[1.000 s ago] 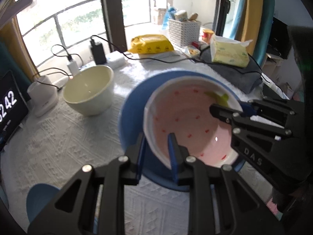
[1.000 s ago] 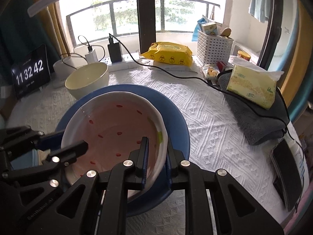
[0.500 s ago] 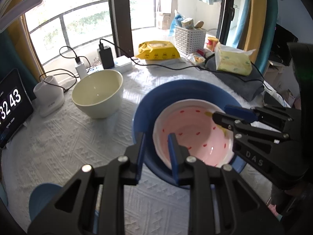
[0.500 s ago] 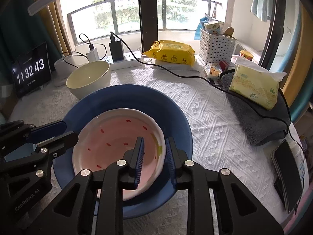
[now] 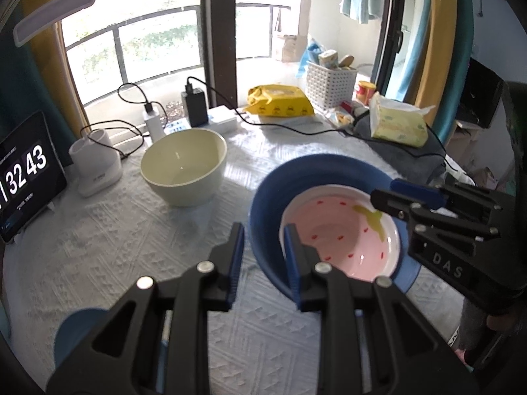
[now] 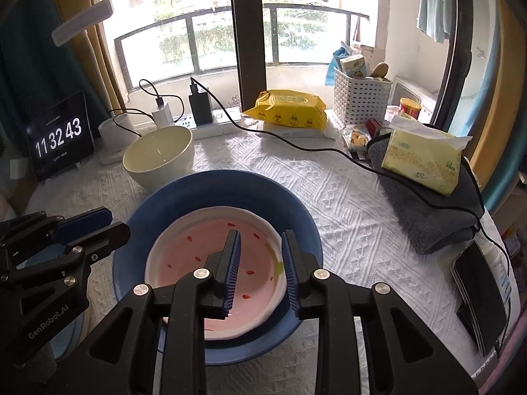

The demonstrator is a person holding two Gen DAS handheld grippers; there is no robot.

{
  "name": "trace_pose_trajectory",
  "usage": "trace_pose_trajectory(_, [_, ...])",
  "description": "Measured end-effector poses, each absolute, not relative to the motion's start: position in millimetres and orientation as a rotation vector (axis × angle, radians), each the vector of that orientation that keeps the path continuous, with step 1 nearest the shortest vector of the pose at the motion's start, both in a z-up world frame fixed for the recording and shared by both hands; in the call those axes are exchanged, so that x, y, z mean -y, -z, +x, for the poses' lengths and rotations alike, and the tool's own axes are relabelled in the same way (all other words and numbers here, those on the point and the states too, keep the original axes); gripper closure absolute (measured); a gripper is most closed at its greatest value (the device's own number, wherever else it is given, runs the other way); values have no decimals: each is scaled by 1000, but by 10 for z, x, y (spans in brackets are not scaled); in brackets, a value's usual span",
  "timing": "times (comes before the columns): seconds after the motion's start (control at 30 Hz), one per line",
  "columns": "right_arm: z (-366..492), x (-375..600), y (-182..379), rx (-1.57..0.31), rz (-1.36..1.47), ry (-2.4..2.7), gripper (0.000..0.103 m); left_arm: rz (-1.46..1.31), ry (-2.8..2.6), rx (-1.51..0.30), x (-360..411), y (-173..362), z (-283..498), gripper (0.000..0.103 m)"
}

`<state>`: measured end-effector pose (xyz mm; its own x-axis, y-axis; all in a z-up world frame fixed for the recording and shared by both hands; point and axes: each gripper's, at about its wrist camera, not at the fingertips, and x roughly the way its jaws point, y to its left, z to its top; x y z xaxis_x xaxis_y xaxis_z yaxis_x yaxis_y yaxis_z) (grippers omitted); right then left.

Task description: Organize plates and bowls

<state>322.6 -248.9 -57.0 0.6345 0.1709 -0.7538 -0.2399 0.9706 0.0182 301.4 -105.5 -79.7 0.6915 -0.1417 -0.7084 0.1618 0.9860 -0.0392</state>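
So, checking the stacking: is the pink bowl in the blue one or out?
In. The pink bowl sits nested inside the blue bowl, blue rim showing all around it.

Home – balcony window (image 6: 230,39), hung laundry (image 6: 434,3), tablecloth (image 6: 329,197), tissue pack (image 6: 421,158).

White-clothed table (image 6: 329,197), blue bowl (image 6: 296,217), cream bowl (image 6: 158,161), perhaps a phone (image 6: 477,283)

Plate (image 6: 210,279): inside the big bowl (image 6: 296,217).
Big bowl: on the table (image 6: 329,191), centre front.
Small bowl (image 6: 158,158): behind-left of the big bowl, apart from it.
Clock (image 6: 59,138): left of the small bowl.
Basket (image 6: 359,98): rear right.
Tissues (image 6: 421,158): on the towel (image 6: 434,217), right.
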Motion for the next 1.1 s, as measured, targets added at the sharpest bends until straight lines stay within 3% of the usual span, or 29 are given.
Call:
trace_pose_trajectory(0.43, [3154,2255,441,-831,-107,-266,76,-16,134,-763,799,723,2971,68])
trace_pose_trajectory(0.57, [3142,2172,417,-826,-114,-278,75,-34,126,-752,706,704,2953,58])
trace_pose_trajectory(1.1, [3194,1848,337,-808,-134,-325,75,-57,90,-717,371,599,2977,57])
